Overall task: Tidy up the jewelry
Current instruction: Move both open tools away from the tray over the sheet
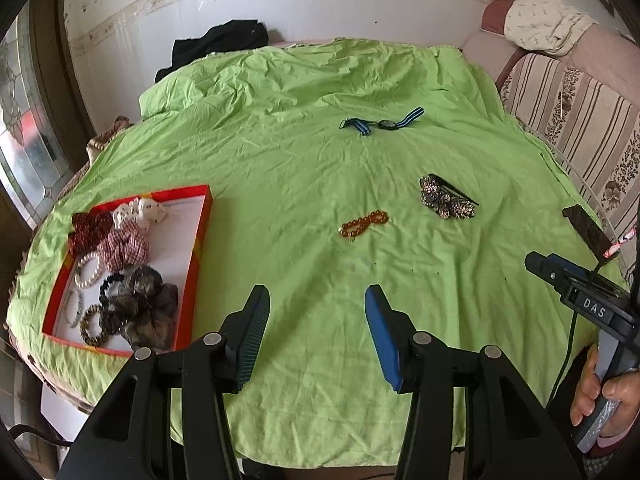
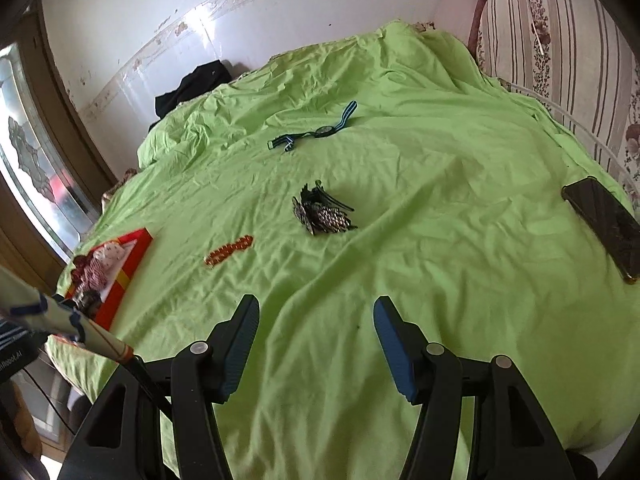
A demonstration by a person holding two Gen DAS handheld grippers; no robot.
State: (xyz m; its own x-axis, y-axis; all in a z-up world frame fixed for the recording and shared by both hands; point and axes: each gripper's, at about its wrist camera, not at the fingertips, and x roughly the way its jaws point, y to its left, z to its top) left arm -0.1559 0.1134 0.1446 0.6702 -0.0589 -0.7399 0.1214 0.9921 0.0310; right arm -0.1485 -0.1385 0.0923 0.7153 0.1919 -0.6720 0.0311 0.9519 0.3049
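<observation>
Both pairs of fingers stand apart with nothing between them: the left gripper (image 1: pixel 316 300) hangs over bare green sheet (image 1: pixel 300 152) near the bed's front edge, and the right gripper (image 2: pixel 316 312) does the same further right, released and holding nothing. A hand (image 1: pixel 600 392) grips the right tool's handle at the front right corner.

Just beyond the left fingers lies an amber bead bracelet (image 1: pixel 364 223) in the middle of the sheet. To its right, near it, sits a beaded hair clip (image 1: pixel 447 197). Further back, toward the far edge, a striped-strap watch (image 1: pixel 382 121) lies flat.

At the front left edge sits a red box (image 1: pixel 200 236), already holding scrunchies (image 1: pixel 124 244), a pearl bracelet (image 1: pixel 89 270) and other bands. A dark phone (image 2: pixel 604 224) rests by the right edge.
</observation>
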